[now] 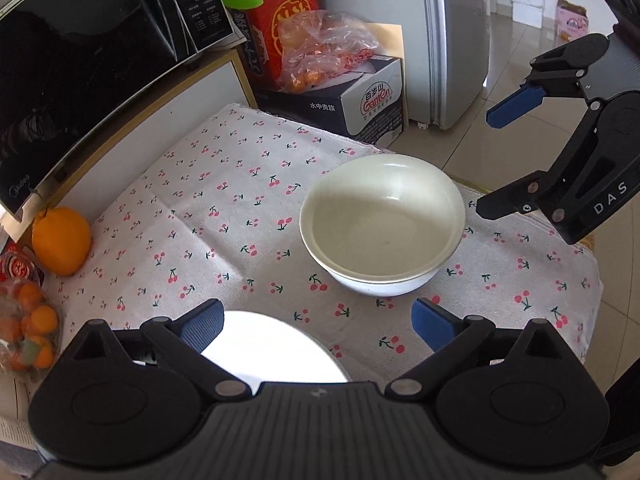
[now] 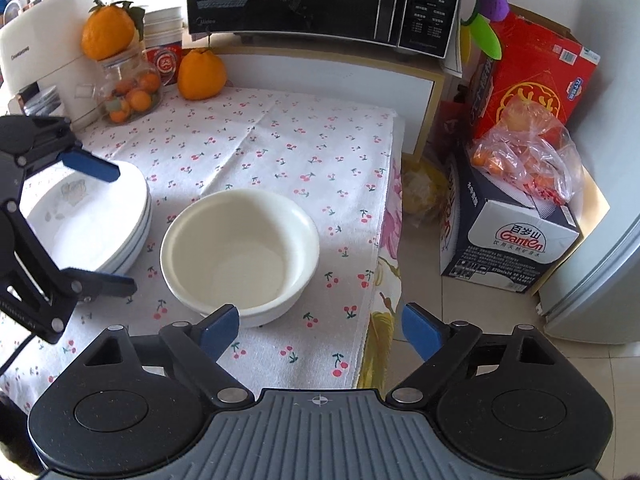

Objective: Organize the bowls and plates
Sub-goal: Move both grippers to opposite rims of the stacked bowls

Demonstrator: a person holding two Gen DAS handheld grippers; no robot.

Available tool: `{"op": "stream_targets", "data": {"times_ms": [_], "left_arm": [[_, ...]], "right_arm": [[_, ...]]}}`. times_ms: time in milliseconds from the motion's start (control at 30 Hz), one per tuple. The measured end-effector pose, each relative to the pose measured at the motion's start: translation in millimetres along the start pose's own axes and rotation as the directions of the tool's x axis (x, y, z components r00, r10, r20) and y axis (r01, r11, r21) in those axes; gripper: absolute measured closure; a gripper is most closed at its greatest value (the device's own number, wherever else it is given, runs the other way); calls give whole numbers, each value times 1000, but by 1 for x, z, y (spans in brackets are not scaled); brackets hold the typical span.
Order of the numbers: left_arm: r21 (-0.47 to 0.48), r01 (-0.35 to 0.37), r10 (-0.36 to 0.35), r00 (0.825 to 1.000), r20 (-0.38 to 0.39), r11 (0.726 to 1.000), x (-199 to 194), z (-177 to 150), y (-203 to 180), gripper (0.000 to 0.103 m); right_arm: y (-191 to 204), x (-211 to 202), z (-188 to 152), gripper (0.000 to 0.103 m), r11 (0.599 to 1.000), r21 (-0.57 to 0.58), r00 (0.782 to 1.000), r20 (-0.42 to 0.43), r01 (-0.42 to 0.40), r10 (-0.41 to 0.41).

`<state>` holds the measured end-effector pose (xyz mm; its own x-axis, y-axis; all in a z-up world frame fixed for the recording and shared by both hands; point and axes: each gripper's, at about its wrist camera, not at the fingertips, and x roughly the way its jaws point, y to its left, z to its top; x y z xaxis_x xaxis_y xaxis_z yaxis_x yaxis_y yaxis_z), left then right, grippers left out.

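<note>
Plainly, both tools stand wide with nothing between their fingers. The left tool (image 1: 316,322) hovers over the stacked plates (image 2: 86,216) at the near left of the cherry-print worktop (image 2: 280,140). The right tool (image 2: 320,330) sits just short of the nested white bowls (image 2: 240,246), which lie ahead of it and slightly left, upright, mouths up. Being round, the bowls have no long axis to line up with. I'd judge the right tool the nearer to them.

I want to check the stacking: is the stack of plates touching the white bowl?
Apart. The right wrist view shows a strip of cherry cloth between the plates and the bowl.
</note>
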<state>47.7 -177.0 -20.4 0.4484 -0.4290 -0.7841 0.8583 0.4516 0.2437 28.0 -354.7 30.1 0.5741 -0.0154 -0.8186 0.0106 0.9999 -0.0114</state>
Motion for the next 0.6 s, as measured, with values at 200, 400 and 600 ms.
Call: {"op": "stream_targets", "data": {"times_ms": [200, 400, 600], "left_arm": [[201, 19, -22, 1000, 14, 979, 10, 10, -6, 1], [327, 85, -77, 996, -38, 941, 26, 18, -7, 1], [355, 162, -128, 985, -116, 921, 45, 21, -2, 1]], "right_arm": [[8, 8, -6, 12, 997, -71, 1000, -26, 2, -4], [13, 21, -10, 12, 992, -122, 998, -59, -27, 20], [20, 38, -7, 12, 987, -148, 995, -88, -67, 55]]}}
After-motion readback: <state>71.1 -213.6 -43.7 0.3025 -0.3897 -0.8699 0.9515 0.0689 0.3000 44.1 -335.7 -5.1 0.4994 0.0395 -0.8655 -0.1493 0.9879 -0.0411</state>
